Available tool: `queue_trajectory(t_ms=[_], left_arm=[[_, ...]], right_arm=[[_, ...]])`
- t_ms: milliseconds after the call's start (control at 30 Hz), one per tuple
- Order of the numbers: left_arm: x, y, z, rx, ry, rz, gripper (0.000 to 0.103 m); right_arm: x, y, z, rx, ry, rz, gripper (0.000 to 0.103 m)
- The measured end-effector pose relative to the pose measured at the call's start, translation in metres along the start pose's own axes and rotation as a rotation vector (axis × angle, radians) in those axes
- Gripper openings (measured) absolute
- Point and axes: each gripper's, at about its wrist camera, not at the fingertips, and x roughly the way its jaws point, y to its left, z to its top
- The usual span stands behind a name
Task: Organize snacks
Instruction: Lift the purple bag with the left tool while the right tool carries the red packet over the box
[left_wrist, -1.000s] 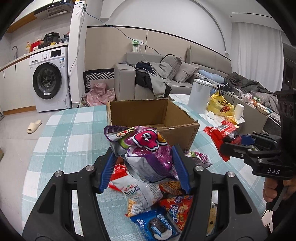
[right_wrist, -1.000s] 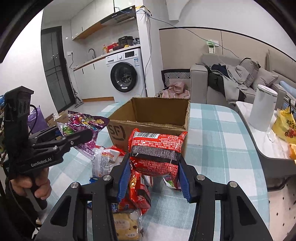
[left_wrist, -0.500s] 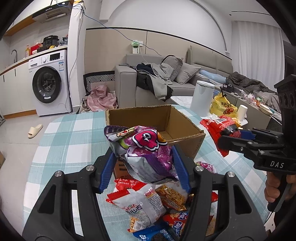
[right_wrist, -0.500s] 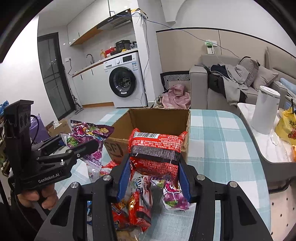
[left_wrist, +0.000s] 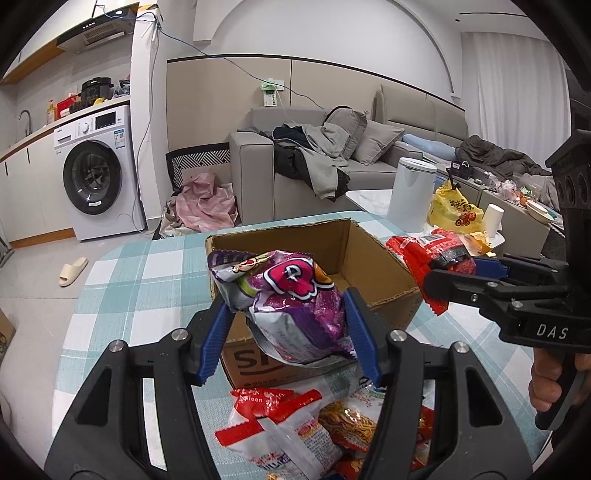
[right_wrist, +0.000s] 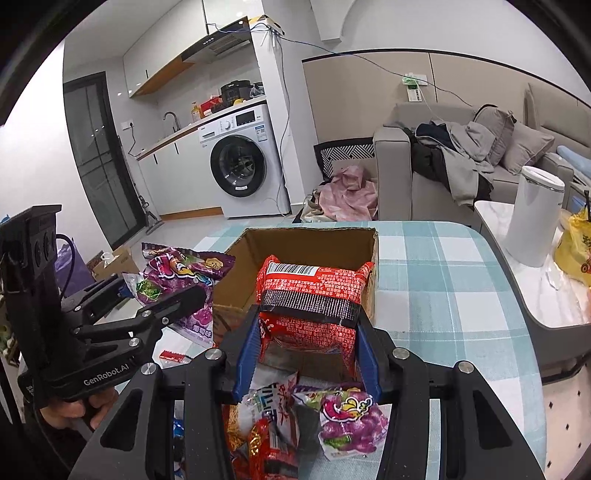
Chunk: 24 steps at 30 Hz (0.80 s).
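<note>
A purple bag (left_wrist: 295, 306) with a pink emblem was held between blue pads (left_wrist: 214, 343) on black jaws. A red packet (right_wrist: 310, 306) with a black band and a white barcode patch was gripped likewise. The box (left_wrist: 373, 258) was seen in plain brown cardboard, printed with dark letters. The tablecloth (right_wrist: 443, 273) was checked in teal and white. Red, white and orange wrappers (left_wrist: 295, 428) were piled in front. A yellow bag (left_wrist: 456, 210) with red print, a white canister (right_wrist: 532, 214), a grey sofa (left_wrist: 258, 173) and pink cloth (left_wrist: 205, 201) were seen behind.
</note>
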Motion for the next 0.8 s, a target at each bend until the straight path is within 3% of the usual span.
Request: queue_trajectory(t_ms=[800], left_arm=[[0.082,0.027,0.022,-0.026,0.059,0.02,0.057]], right_arm=[[0.07,-0.008,0.017,0.034,0.072,-0.007,0.048]])
